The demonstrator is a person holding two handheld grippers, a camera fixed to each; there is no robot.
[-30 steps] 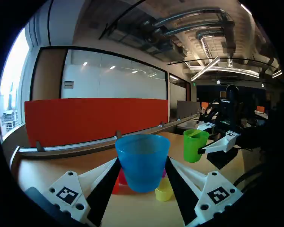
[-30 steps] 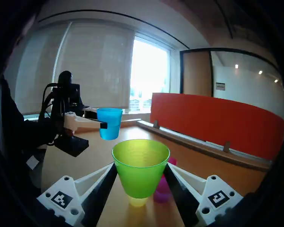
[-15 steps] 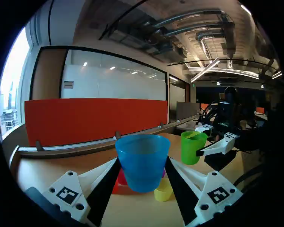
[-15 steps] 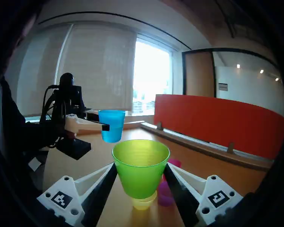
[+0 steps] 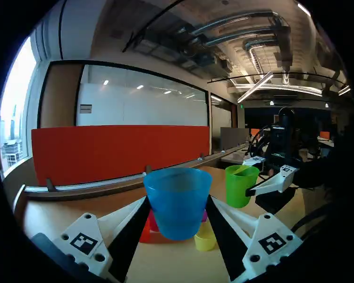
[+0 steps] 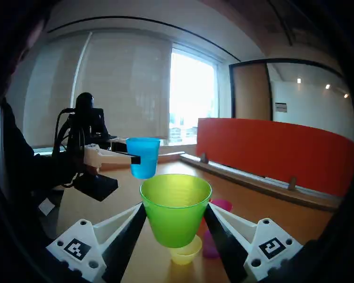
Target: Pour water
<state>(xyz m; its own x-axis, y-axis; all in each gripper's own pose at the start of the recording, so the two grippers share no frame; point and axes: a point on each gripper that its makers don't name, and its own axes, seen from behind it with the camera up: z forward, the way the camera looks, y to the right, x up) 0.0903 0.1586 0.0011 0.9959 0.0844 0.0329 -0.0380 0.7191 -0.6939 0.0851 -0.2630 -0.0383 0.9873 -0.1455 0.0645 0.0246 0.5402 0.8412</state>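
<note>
Left gripper clamps the blue cup; right gripper clamps the green cup. Both cups judged light, thin plastic, best held mid-wall.

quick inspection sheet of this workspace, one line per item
surface: light wooden table.
job's things: blue cup and green cup, both upright and held above the table; cannot tell if either holds water.
clutter: yellow cup and pink cup on the table beneath.
grippers: left gripper shut on blue cup; right gripper shut on green cup.
cables: black cables loop by the left gripper's mount.
surroundings: orange partition, bright window, ceiling pipes.
</note>
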